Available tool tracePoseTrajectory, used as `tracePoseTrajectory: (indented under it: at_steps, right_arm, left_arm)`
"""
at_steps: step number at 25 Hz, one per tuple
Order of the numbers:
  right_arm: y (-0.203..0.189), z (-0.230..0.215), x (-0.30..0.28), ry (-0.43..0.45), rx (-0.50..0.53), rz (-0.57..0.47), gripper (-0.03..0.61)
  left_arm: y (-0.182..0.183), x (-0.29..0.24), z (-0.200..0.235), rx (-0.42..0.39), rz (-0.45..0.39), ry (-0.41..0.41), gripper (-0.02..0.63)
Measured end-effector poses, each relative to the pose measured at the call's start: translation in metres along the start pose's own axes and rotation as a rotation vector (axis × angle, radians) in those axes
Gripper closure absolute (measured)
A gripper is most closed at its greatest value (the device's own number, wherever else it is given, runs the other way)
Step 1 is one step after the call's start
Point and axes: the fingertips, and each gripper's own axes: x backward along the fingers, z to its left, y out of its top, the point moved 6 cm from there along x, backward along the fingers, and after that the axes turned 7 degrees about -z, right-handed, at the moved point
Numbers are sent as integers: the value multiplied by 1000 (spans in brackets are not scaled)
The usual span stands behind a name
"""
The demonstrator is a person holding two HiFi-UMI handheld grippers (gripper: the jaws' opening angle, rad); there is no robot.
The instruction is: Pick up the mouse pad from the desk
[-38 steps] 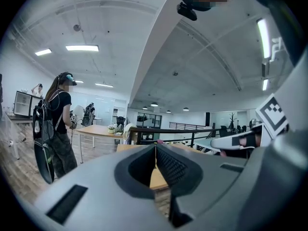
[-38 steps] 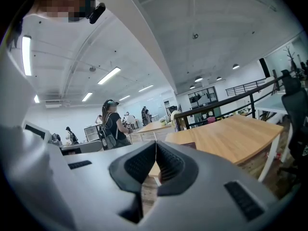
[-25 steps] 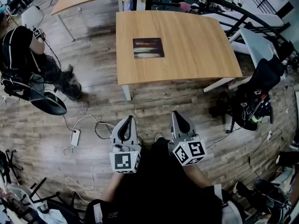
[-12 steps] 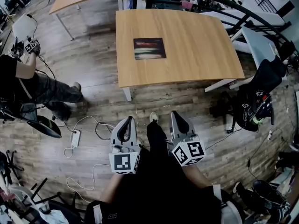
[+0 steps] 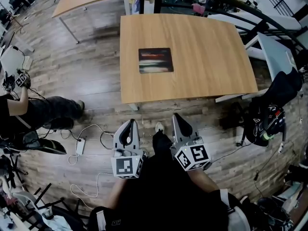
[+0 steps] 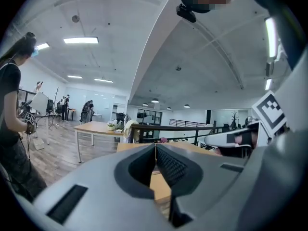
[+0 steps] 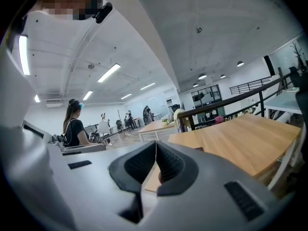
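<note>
stepped closer to the worktop [image 5: 207, 57] than a moment ago. walk-up step only. left claw [image 5: 131, 122] and right claw [image 5: 176, 115] both shut tight, holding nothing. mouse pad [image 5: 155, 60] flat on top, well apart from both. next, most likely: walk up, open one claw, pinch an edge.

Head view steeply down from above, gripper views low, level, all sharing the desk [image 5: 202, 57] ahead.

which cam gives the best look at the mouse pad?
Head view. The mouse pad lies flat on the desk, seen whole from above with nothing over it. Both gripper views look across the desk top at a low angle, and I can't make the pad out in either.
</note>
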Motion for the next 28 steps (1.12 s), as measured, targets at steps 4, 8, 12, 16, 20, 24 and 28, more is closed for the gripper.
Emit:
tracePoseTrajectory:
  at_steps: [4, 8, 12, 16, 20, 24, 28]
  right_arm:
    - [9, -32, -27, 11, -11, 9, 548]
    - [18, -61, -53, 28, -8, 31, 548]
    - [24, -88, -76, 51, -5, 50, 548]
    - [17, -113, -89, 71, -29, 68, 548]
    - [17, -130, -105, 80, -26, 81, 548]
    - [15, -136, -115, 75, -43, 91, 548]
    - [18, -140, -127, 70, -41, 88, 548]
  left_arm:
    - [0, -38, -7, -9, 7, 21, 589]
    - [1, -73, -14, -11, 28, 44, 589]
    - [0, -101, -22, -12, 45, 72, 590]
    - [0, -119, -29, -26, 60, 117, 589]
    - [-2, -134, -29, -53, 49, 133, 589]
    - [-2, -143, -25, -53, 68, 145, 589]
    - [-7, -155, -18, -51, 68, 143, 589]
